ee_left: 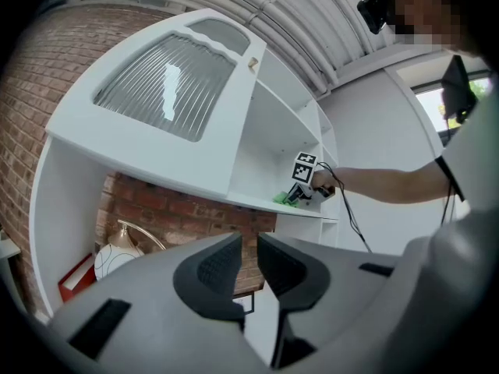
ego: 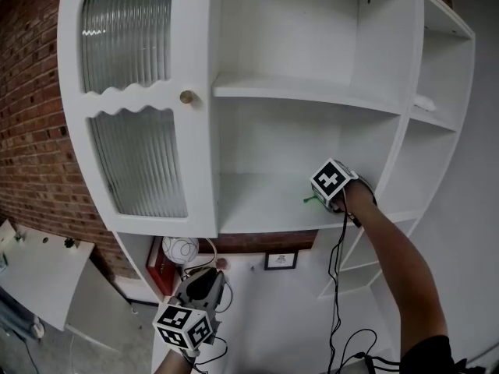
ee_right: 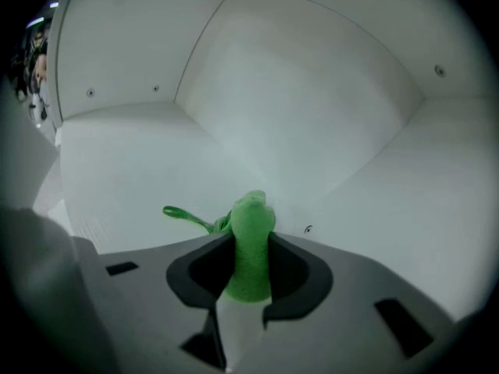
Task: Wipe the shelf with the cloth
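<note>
Head view: looks up into a white cabinet (ego: 296, 29) set against a brick wall (ego: 31, 131). Finds the right gripper (ego: 318, 199) between three and four o'clock of the frame, reaching into the open middle shelf (ego: 257, 209) at the end of a bare arm (ego: 390, 255). Pinches a green cloth (ego: 309, 200) there, down on the shelf board and near the compartment's right wall.

Confirms this in the right gripper view. Clamps the jaws of the right gripper (ee_right: 249, 259) on the cloth (ee_right: 249, 240), bunched upright between the pads, with a thin strand of it trailing toward ten o'clock over the white shelf (ee_right: 140, 170). Faces the back corner of the compartment.

Holds the left gripper (ego: 201, 280) low at seven o'clock of the head view, below the shelf and well apart from it. Shows narrow jaws on the left gripper (ee_left: 249, 265) in the left gripper view: a slim gap, pads not touching, nothing between them but distant brick. Catches the right gripper (ee_left: 300, 193) and the cloth (ee_left: 282, 198) at one o'clock of those jaws, at the shelf (ee_left: 257, 203) edge.

Elsewhere in the head view:
- at ten o'clock, a closed door (ego: 132, 131) of ribbed glass, with a round knob (ego: 186, 97) beside the open compartments
- under the cabinet, a round white globe (ego: 181, 249), a red box (ego: 158, 271) and a small framed picture (ego: 281, 260)
- at five o'clock, a black cable (ego: 337, 271) hanging from the right gripper
</note>
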Tool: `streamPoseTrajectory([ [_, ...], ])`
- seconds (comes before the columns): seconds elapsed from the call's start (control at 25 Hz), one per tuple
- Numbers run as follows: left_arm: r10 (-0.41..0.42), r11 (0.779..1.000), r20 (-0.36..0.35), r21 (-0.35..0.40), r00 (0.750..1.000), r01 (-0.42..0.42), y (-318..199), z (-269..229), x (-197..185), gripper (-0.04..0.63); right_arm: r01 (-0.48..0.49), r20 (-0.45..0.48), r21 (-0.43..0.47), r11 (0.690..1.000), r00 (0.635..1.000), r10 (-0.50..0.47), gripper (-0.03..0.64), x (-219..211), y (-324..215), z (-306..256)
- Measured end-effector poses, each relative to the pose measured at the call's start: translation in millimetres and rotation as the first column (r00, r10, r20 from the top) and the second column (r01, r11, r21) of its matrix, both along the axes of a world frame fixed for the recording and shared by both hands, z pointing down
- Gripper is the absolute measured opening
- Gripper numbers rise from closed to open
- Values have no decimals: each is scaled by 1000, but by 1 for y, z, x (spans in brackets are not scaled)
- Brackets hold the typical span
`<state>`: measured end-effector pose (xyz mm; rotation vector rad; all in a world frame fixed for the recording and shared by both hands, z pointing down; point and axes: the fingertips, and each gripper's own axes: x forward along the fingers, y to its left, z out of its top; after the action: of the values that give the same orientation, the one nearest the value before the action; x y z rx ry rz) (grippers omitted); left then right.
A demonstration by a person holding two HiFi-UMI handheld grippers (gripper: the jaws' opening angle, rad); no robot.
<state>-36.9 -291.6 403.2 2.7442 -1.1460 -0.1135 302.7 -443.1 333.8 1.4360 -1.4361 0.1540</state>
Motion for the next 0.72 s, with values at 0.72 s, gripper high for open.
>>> streamPoseTrajectory([
  [0.72, 2, 999, 6, -37, 1000, -2, 4, 16, -12, 61, 167, 161, 325, 931, 960, -229, 104, -63, 16, -78],
])
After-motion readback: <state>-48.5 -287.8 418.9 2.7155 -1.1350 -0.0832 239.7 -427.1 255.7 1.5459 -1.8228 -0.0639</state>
